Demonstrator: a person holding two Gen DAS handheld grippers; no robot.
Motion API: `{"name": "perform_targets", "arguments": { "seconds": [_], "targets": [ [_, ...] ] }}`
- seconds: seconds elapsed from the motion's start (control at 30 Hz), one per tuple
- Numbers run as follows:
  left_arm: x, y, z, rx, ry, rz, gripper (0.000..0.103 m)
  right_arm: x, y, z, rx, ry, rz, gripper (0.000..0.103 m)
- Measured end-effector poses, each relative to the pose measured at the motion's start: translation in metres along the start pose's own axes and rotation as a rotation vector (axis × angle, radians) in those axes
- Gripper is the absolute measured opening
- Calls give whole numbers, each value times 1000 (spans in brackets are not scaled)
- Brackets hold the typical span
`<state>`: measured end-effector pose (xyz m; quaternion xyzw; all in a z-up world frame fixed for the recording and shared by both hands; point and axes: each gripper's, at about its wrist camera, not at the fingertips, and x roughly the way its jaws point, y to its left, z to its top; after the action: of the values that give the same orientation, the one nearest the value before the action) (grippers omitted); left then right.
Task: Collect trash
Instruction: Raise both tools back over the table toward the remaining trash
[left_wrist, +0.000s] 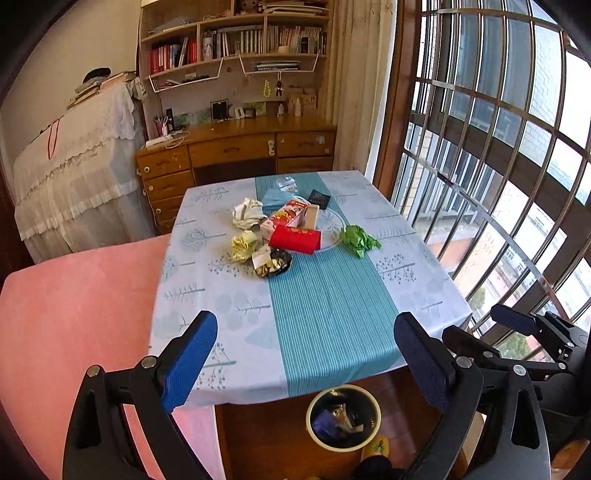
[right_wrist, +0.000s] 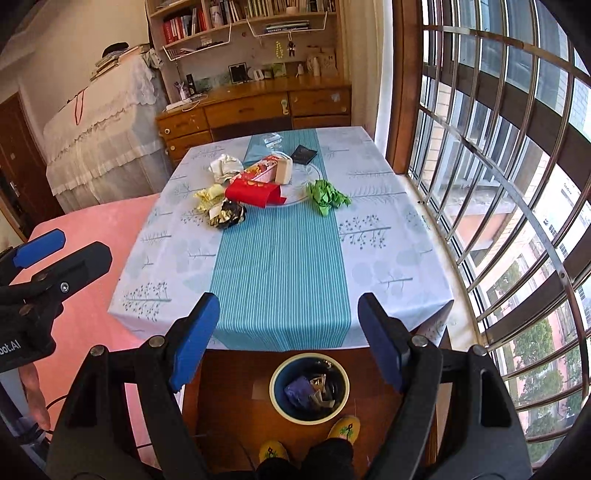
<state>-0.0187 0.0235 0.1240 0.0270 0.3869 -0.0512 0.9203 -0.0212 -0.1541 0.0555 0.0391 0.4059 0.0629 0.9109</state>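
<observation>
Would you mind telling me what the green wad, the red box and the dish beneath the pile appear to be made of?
The green wad looks like thin crumpled paper, matte with sharp creases. The red box looks like printed card with a slight sheen, flat-sided and open at one end. The dish seems clear glass or plastic: the tablecloth shows through it, and its rim glints.

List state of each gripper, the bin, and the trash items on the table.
left gripper: open, holding nothing
right gripper: open, holding nothing
trash bin: on the floor at the table's near edge, some trash inside
red box: lying on its side, end open
green paper: crumpled, on the table
yellow wrapper: crumpled, on the table
white paper: crumpled, on the table
</observation>
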Motion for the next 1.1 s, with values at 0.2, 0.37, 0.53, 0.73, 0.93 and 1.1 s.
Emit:
{"name": "perform_targets", "arguments": {
  "seconds": [0.2,0.37,0.53,0.73,0.93,1.1],
  "targets": [
    [27,4,16,0,5,20,98,23,-11,19,-2,-6,-7,75],
    [68,4,38,-6,14,54,98,61,-32,50,1,-12,-4,75],
    [128,3,72,-52,72,77,98,118,-58,89,-7,10,25,75],
    [220,-5,114,-130,184,138,98,213,-94,141,-45,89,98,75],
    [310,2,136,-305,307,184,97,316,-116,175,-131,200,162,75],
    [367,11,135,-427,385,222,97,388,-111,179,-235,275,196,75]
  ]
}}
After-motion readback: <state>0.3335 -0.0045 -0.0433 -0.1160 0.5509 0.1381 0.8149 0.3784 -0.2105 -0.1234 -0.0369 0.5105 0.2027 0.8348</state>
